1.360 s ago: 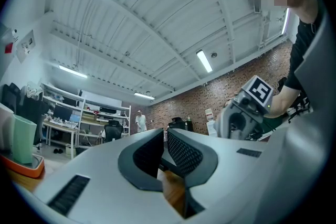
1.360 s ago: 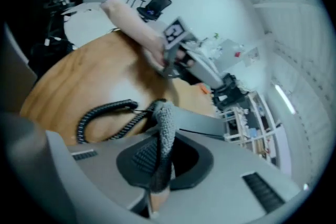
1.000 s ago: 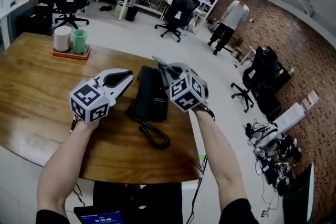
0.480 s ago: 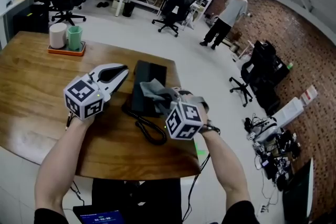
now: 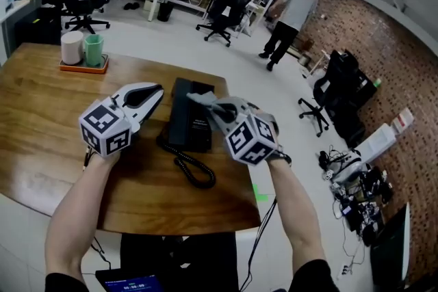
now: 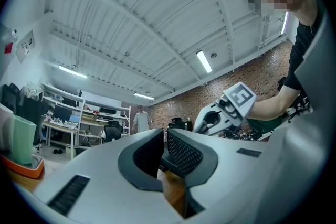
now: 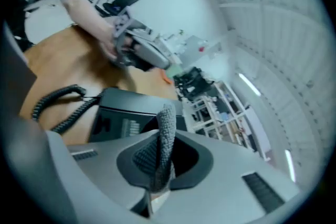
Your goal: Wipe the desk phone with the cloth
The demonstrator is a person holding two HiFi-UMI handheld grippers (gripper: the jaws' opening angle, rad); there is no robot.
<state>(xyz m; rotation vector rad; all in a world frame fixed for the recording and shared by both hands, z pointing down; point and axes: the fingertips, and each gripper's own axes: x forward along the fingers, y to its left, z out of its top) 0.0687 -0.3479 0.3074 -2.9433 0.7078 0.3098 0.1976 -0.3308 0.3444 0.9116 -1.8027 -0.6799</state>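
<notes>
Desk phone sits by the table's far edge, bare wood to its left. Right gripper pinches the cloth over it; left gripper waits beside, jaws nearly together, empty.

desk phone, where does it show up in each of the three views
Head view: the desk phone lies at the centre of the picture.
Left gripper view: not in it; that view tilts up to the ceiling.
Right gripper view: lower left of centre, just beyond the cloth in the jaws.
Shared landmark: the coiled cord, nearer the person in the head view, at the left in the right gripper view.
</notes>
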